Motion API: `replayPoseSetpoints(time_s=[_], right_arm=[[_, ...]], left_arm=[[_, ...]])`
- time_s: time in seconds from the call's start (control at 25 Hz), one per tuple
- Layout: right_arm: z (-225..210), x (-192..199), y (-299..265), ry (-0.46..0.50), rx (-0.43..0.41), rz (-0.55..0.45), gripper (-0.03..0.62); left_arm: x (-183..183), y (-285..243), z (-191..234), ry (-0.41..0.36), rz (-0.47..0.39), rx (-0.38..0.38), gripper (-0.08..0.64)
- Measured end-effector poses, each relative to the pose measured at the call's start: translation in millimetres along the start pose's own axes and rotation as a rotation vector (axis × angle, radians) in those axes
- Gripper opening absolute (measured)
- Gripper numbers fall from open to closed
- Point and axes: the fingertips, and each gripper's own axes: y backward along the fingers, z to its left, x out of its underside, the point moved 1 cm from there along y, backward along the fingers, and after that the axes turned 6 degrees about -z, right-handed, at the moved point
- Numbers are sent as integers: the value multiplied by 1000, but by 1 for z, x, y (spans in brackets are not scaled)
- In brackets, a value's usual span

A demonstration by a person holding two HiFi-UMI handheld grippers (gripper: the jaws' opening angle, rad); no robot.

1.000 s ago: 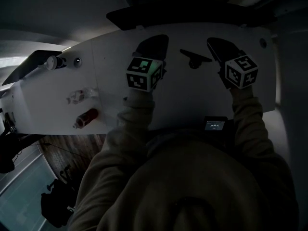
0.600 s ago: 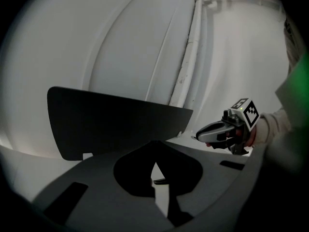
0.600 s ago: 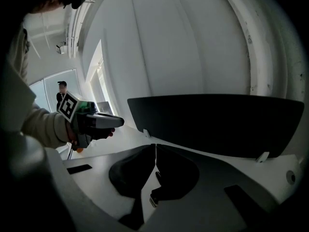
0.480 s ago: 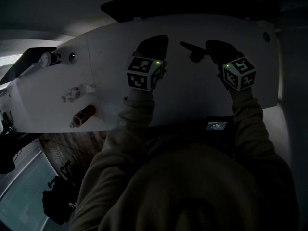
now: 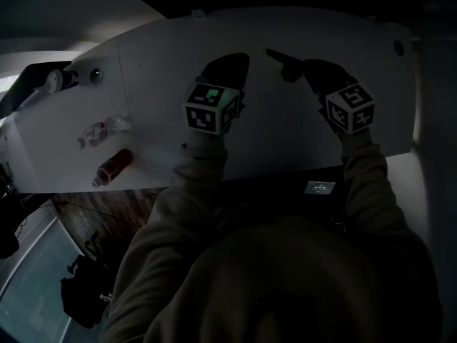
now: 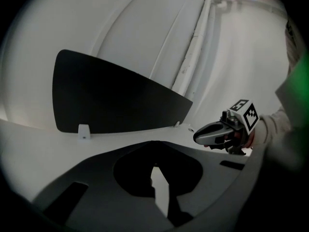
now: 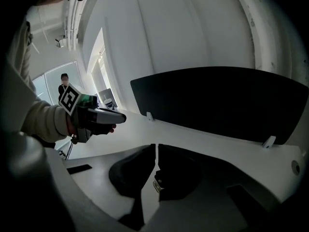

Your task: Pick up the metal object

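Note:
The head view shows a dark, thin-armed metal object lying on the white table towards the back. My right gripper points at it from the right, its tip right beside it; whether they touch I cannot tell. Its jaws are shut to a thin slit. A small pale glint shows low in that slit, and I cannot tell what it is. My left gripper hangs a short way left of the object, jaws closed at the tip, with nothing in them.
A reddish bottle, a clear plastic item and a white round fitting lie at the table's left end. A black panel stands along the back edge. A small lit screen sits at the front edge.
Both grippers have sunk towards the table. The right gripper's tip now sits right next to the dark object. The items at the left have shifted in the view.

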Motion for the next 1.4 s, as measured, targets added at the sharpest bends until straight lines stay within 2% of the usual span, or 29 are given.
replayPoseSetpoints(time_s=[0.24, 0.36, 0.52, 0.64, 1.0, 1.2, 1.4], right_arm=[[1, 23, -6, 2, -6, 29, 21], [3, 35, -10, 57, 14, 54, 32], [2, 50, -18, 108, 20, 88, 158], [2, 62, -21, 129, 21, 123, 179], [9, 75, -35, 287, 29, 173, 183], [0, 83, -41, 333, 68, 207, 183], [-5, 89, -49, 452, 71, 262, 183]], left_arm=[[19, -3, -5, 23, 15, 12, 3], [30, -2, -9, 30, 29, 22, 3], [45, -1, -13, 36, 46, 34, 3], [55, 1, -15, 53, 52, 38, 3], [76, 2, -9, 96, 66, 28, 3], [80, 3, -10, 100, 54, 39, 3], [89, 5, -3, 121, 78, 21, 3]])
